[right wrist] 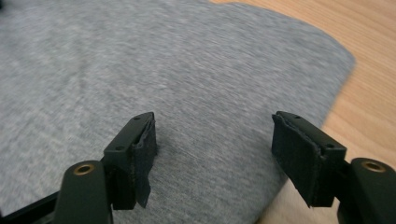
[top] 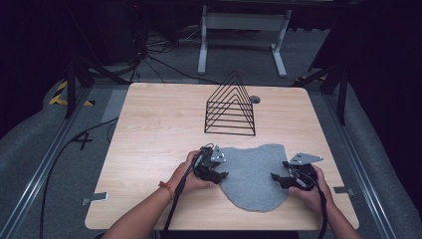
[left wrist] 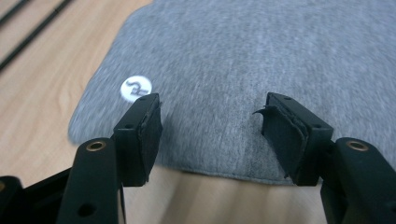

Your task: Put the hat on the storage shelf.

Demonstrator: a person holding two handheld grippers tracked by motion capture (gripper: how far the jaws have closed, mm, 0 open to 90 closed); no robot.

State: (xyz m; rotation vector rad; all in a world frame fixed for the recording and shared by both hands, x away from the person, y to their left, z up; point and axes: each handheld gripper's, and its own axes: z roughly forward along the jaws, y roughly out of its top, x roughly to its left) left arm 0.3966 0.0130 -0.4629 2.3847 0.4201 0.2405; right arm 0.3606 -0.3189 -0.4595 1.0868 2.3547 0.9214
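Grey cloth (top: 255, 175) lies flat on the near half of the table (top: 149, 129), between our two grippers. Left gripper (top: 217, 174) sits at its left edge, right gripper (top: 276, 178) at its right edge; both point inward, jaws apart, gripping nothing. Neither is clearly nearer. Wire rack (top: 230, 107) stands beyond.

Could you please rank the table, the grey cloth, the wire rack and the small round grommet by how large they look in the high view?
1. Table
2. Grey cloth
3. Wire rack, though it stands farther from the camera, so it may look smaller than it is
4. Grommet
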